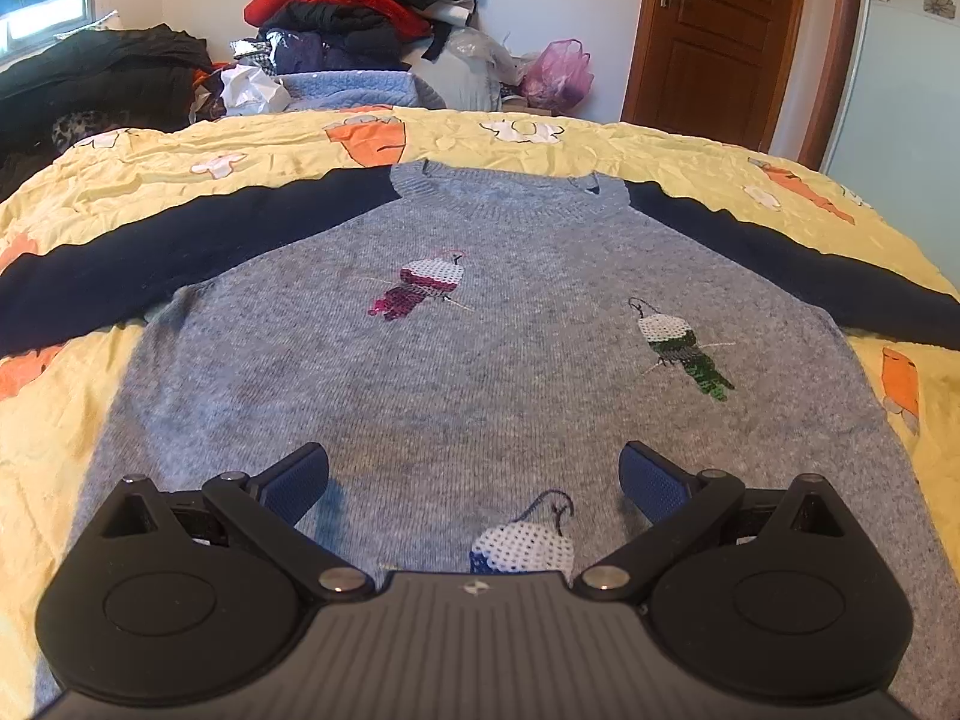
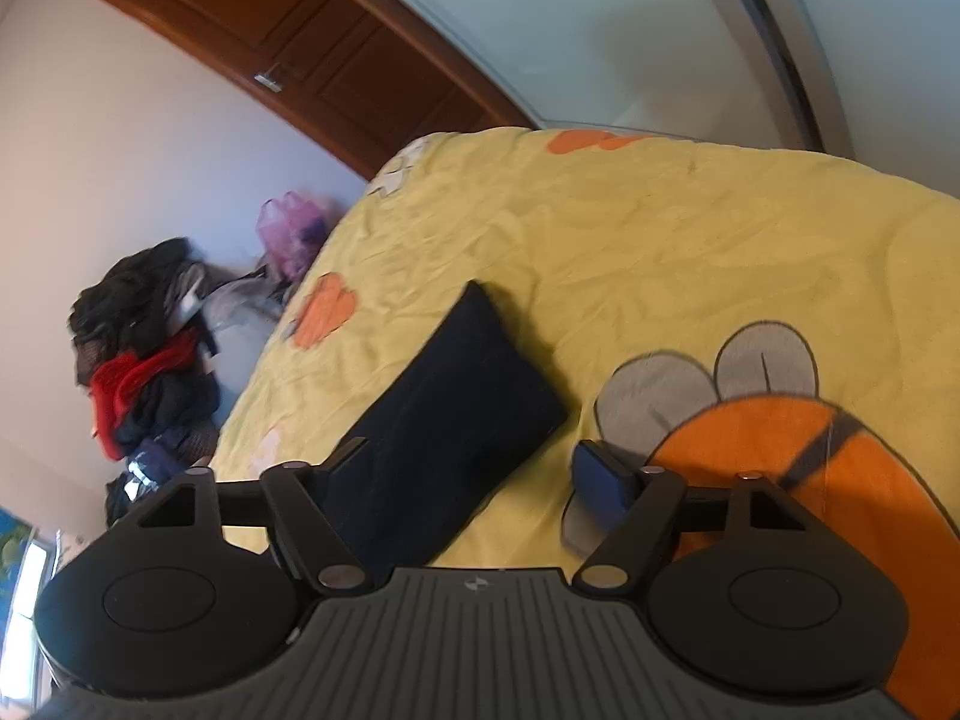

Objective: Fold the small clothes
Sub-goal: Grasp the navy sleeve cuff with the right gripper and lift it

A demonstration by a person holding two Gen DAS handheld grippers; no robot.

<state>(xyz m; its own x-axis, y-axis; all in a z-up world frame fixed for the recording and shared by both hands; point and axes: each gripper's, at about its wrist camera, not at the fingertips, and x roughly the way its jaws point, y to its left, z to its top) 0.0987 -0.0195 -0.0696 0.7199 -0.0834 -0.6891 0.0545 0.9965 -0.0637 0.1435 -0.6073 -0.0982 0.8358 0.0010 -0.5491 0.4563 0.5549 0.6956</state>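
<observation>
On the yellow bedspread (image 1: 600,144) with orange carrot prints, a grey knit sweater (image 1: 480,360) lies flat, front up, neck toward the far edge, both navy sleeves spread out to the sides. Three sequin figures on the front: pink one (image 1: 420,288), green one (image 1: 684,348), blue-white one (image 1: 522,546) near the hem.

Left gripper (image 1: 474,480) sits low over the hem area, jaws spread wide, nothing between the pads, just sweater fabric below. Can't tell if the fingertips touch the knit.

Right gripper (image 2: 468,468) view is rolled and blurred. The end of the right navy sleeve (image 2: 456,420) lies on the bedspread between its fingers, closer to the left finger, which it partly hides. Jaws apart, no visible pinch; right blue pad (image 2: 600,486) is clear of the sleeve, over the orange print.

Behind the bed: a clothes pile (image 1: 360,6), pink plastic bag (image 1: 558,72), brown door (image 1: 720,36).
</observation>
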